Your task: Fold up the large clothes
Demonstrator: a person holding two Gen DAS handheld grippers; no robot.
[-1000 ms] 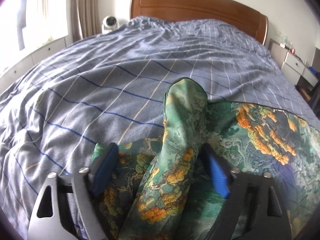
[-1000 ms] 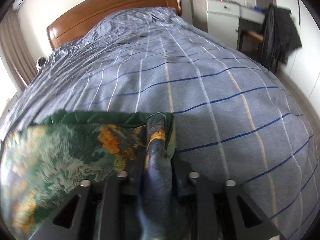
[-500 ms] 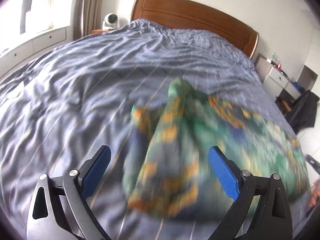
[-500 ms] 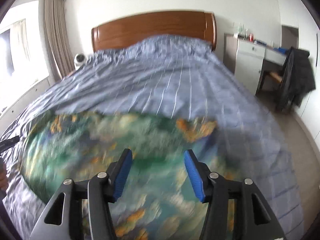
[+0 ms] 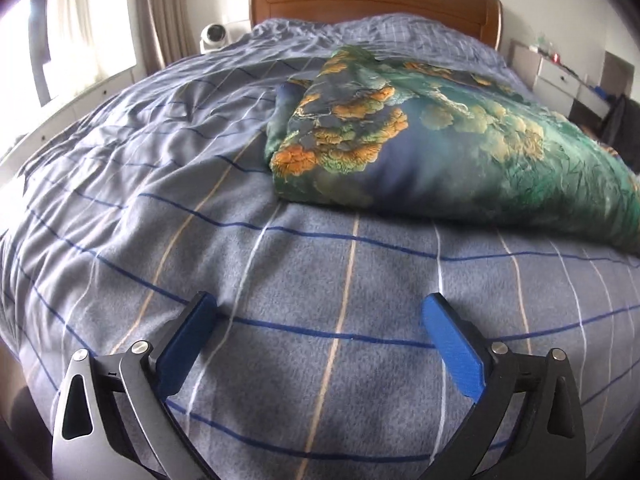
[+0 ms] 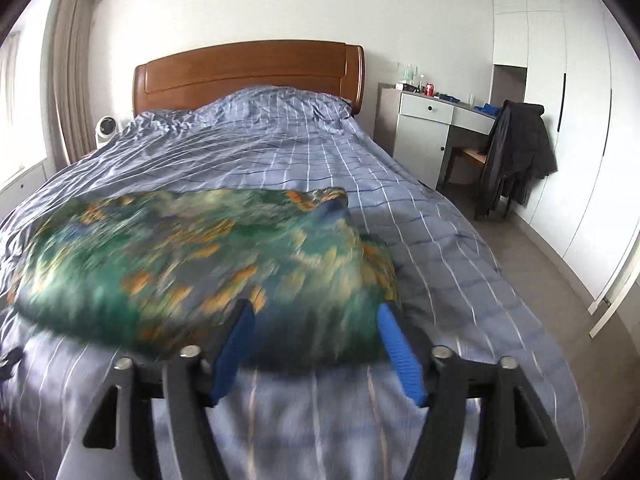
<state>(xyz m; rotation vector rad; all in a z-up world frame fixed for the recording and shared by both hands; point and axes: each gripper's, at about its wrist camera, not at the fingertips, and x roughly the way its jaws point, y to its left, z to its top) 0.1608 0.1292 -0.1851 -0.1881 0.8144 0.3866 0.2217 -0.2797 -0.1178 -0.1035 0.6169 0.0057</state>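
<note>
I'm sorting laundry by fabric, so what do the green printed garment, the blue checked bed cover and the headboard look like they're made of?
Green printed garment: smooth, faintly shiny woven cloth, perhaps satin or polyester; soft sheen, flowing folds. Blue checked bed cover: matte, slightly fuzzy, probably brushed cotton or fleece. Headboard: glossy varnished wood; brown, light reflections.

no readable text, labels, brands or numbers anywhere

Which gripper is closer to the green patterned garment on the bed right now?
Right. The right gripper is open with its fingertips at the near edge of the green patterned garment. The left gripper, also open, hangs over bare bedspread, with the garment well ahead.
</note>
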